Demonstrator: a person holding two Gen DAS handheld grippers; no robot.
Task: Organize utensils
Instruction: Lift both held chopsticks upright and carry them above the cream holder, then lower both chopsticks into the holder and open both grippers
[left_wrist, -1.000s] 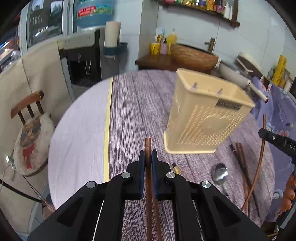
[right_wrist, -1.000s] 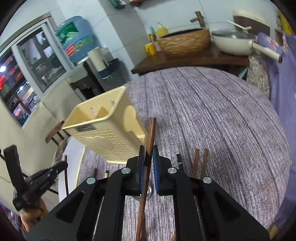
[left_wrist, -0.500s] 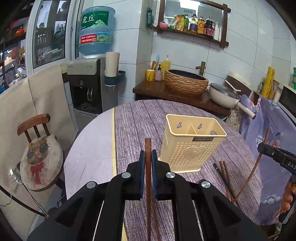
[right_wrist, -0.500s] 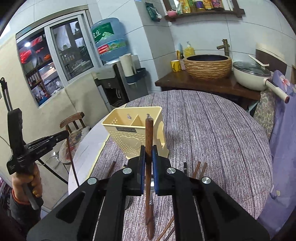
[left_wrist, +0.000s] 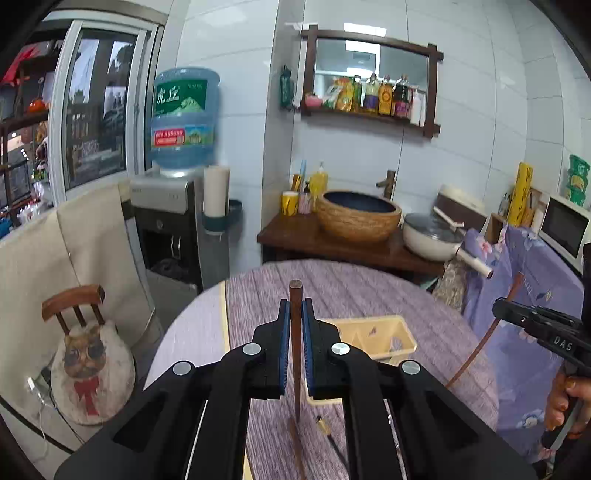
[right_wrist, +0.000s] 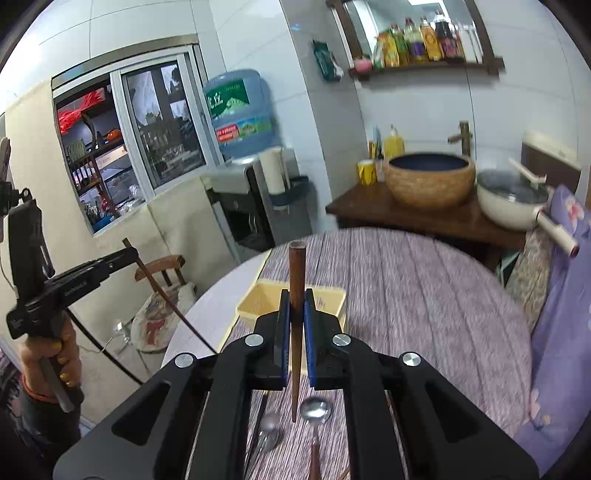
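My left gripper (left_wrist: 294, 314) is shut on a brown wooden chopstick (left_wrist: 295, 347), held upright well above the round table (left_wrist: 369, 291). My right gripper (right_wrist: 296, 306) is shut on a second brown chopstick (right_wrist: 295, 332), also upright. A cream perforated utensil holder (left_wrist: 373, 334) stands on the table below and beyond both grippers; its open top shows compartments. In the right wrist view the holder (right_wrist: 258, 302) lies partly behind the fingers. Two metal spoons (right_wrist: 316, 410) lie on the table under the right gripper. The other hand-held gripper shows at each view's edge (left_wrist: 532, 321) (right_wrist: 92, 271).
More chopsticks (left_wrist: 295, 443) lie on the purple tablecloth near me. Behind the table stand a wooden counter with a woven basin (left_wrist: 358, 218), a white pan (left_wrist: 432, 236) and a water dispenser (left_wrist: 177, 206). A small chair with a cushion (left_wrist: 88, 354) stands left.
Both grippers rose high above the table with their chopsticks and tilted more level. The holder now looks small and low, and the far wall and shelf fill the views.
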